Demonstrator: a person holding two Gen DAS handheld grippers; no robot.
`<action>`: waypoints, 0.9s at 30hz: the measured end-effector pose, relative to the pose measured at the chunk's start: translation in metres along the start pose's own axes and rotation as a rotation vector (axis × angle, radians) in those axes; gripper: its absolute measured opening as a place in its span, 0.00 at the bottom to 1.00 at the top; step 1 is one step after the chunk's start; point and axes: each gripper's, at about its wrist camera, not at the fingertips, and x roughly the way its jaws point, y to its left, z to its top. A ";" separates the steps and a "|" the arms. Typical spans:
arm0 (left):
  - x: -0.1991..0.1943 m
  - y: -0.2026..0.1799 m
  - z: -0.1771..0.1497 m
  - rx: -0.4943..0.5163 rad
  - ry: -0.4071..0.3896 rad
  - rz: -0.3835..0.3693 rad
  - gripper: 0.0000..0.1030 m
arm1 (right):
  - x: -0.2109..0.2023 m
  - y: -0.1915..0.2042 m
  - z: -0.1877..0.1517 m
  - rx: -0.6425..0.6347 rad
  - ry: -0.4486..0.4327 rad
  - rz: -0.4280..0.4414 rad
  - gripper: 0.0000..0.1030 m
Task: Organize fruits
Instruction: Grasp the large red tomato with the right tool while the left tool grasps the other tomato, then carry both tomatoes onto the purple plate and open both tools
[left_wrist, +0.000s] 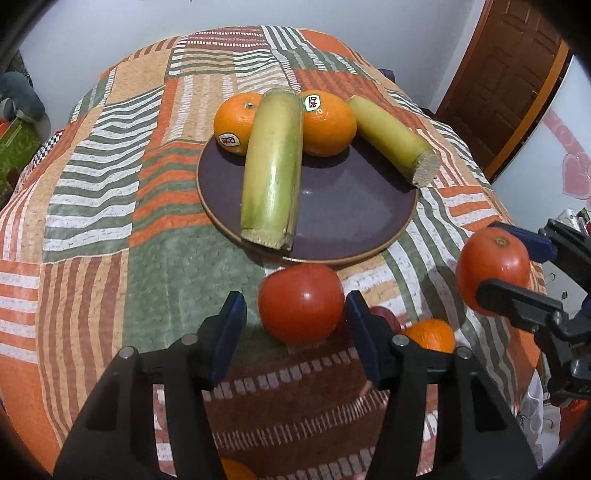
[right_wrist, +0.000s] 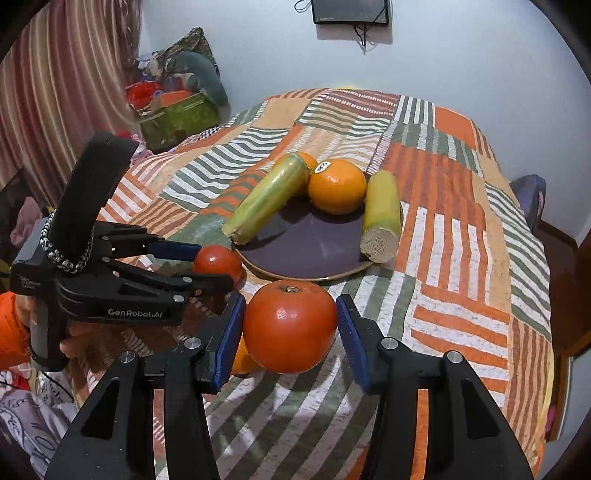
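A dark purple plate (left_wrist: 343, 206) (right_wrist: 310, 251) holds two oranges (left_wrist: 236, 122) (left_wrist: 327, 125) and two green-yellow cane pieces (left_wrist: 273, 173) (left_wrist: 391, 140). My left gripper (left_wrist: 295, 310) has a red tomato (left_wrist: 301, 302) between its blue pads, touching the right pad with a gap at the left pad, just in front of the plate's near rim. My right gripper (right_wrist: 290, 328) is shut on another red tomato (right_wrist: 290, 325), held above the cloth to the right of the left gripper. Each gripper shows in the other's view (left_wrist: 517, 273) (right_wrist: 207, 266).
A striped patchwork cloth (left_wrist: 110, 206) covers the table. Another orange (left_wrist: 432, 334) and a dark red fruit (left_wrist: 386, 317) lie on the cloth below the grippers. A wooden door (left_wrist: 517, 81) stands at the right, a green box of clutter (right_wrist: 177, 114) at the left.
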 end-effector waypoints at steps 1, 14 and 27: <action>0.001 0.000 0.001 0.001 -0.003 0.004 0.55 | 0.000 -0.001 -0.001 0.002 0.000 0.002 0.46; -0.002 -0.001 0.004 -0.003 -0.017 -0.006 0.45 | 0.004 -0.010 -0.003 0.029 -0.005 0.007 0.46; -0.034 -0.013 0.022 0.032 -0.099 -0.025 0.45 | 0.004 -0.021 0.010 0.045 -0.035 -0.001 0.46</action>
